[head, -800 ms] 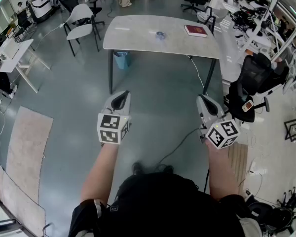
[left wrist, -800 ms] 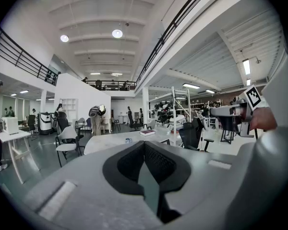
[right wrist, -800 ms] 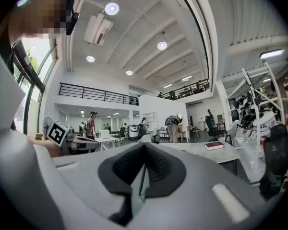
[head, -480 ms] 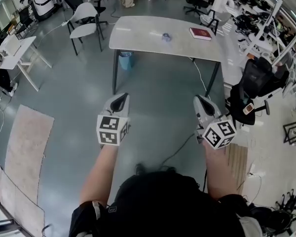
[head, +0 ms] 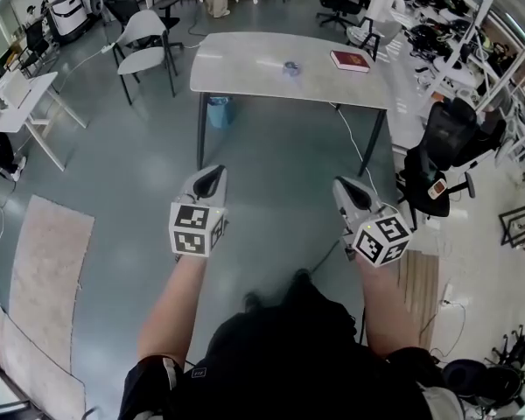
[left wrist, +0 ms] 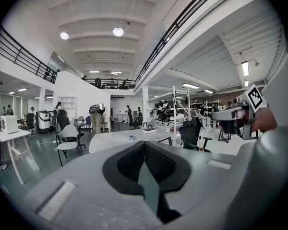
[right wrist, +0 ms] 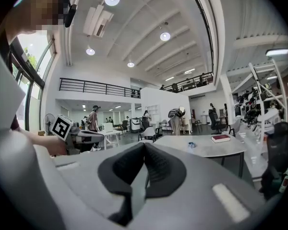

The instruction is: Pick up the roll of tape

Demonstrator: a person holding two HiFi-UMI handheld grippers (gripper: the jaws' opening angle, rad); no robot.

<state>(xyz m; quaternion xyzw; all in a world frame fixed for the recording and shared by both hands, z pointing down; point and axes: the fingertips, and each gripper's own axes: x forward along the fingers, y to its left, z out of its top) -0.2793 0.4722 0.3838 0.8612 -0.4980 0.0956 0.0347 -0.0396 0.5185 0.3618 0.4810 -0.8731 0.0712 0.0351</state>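
On the far table [head: 245,59]: roll of tape [head: 286,65].
We hold left gripper [head: 212,178] and right gripper [head: 347,191] clenched, empty, well short of it.

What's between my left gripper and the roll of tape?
In the head view, only bare floor, then the table and its near edge, separates the left gripper from the roll of tape.

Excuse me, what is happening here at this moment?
A person stands some way from a pale grey rectangular table, holding a left claw and a right claw, both shut and empty. The small bluish roll of tape lies on the table, with a red book to its right. Nothing is picked up yet.
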